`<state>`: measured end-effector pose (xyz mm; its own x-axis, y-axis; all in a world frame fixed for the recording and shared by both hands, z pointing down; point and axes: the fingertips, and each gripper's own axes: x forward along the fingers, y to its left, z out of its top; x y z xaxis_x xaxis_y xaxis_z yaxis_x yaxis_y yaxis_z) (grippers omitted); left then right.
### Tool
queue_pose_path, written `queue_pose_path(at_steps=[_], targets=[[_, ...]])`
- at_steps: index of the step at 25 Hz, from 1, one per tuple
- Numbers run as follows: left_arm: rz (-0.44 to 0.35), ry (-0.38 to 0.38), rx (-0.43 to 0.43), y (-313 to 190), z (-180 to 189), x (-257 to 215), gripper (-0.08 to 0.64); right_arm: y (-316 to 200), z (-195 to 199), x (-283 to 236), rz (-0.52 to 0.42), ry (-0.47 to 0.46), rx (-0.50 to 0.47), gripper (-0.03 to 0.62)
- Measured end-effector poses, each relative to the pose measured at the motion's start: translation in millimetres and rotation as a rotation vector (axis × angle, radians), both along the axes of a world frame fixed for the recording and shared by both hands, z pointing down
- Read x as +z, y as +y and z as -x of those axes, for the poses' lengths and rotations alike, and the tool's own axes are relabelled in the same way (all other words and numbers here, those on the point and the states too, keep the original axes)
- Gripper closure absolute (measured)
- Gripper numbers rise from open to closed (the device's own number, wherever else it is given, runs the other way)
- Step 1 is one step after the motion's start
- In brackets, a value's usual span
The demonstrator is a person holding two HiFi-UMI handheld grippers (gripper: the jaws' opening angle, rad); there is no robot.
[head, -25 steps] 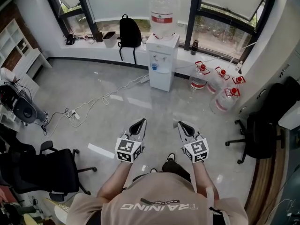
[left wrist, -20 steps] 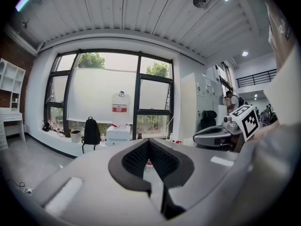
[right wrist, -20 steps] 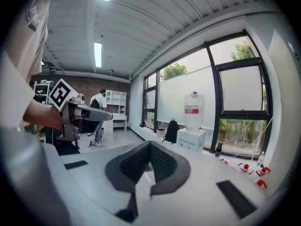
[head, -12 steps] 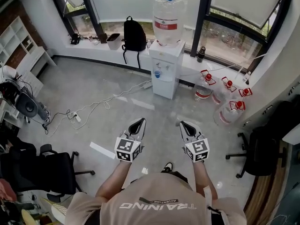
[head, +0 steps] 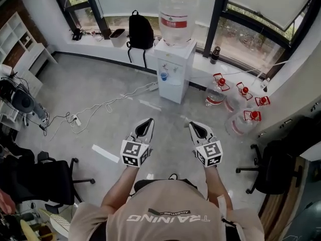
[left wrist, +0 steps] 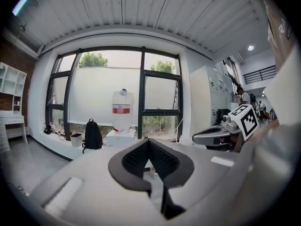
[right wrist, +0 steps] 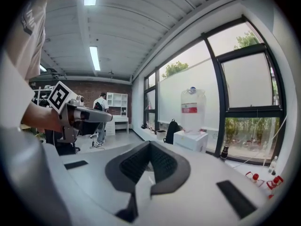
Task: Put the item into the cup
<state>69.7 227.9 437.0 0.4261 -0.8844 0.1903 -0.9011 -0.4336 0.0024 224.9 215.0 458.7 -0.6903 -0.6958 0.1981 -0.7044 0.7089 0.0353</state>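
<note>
No loose item shows in any view. A white water dispenser (head: pixel 173 69) with a big clear bottle (head: pixel 176 14) on top stands ahead by the window; a small blue thing (head: pixel 163 76) sits at its taps, too small to tell whether it is a cup. My left gripper (head: pixel 147 123) and right gripper (head: pixel 194 127) are held side by side over the grey floor, well short of the dispenser. Both are shut with nothing between the jaws. The left gripper view looks past my left gripper (left wrist: pixel 149 142) at the dispenser (left wrist: pixel 120 135). In its own view my right gripper (right wrist: pixel 149 145) is shut too.
A black backpack (head: pixel 140 31) leans on the sill left of the dispenser. Spare water jugs (head: pixel 235 104) stand on the floor to its right. A white cable (head: pixel 100 107) runs across the floor. Office chairs stand at the left (head: pixel 30 177) and right (head: pixel 273 169).
The person has stepped closer to the dispenser, which now looks nearer. Both grippers stay shut and side by side, a little higher in the head view.
</note>
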Motion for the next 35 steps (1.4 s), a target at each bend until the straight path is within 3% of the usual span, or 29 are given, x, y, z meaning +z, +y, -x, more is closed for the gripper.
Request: queue_pose_path(at_steps=[7, 13, 25, 35], targets=[[0.047, 0.007, -0.034, -22.2, 8.1, 13.9, 0.552, -34.1, -3.4, 9.1, 0.026, -0.011, -0.009, 0.581], [0.07, 0.024, -0.026, -54.3, 22.9, 21.5, 0.552, -65.7, 3.4, 22.8, 0.069, -0.036, 0.049, 0.581], [0.026, -0.014, 0.064, -153.8, 101.3, 8.1, 0.552, -140.4, 73.5, 15.5, 0.07, -0.004, 0.15, 0.581], [0.079, 0.03, 0.078, -219.9, 138.9, 30.9, 0.552, -203.4, 103.5, 22.4, 0.09, 0.016, 0.197, 0.581]])
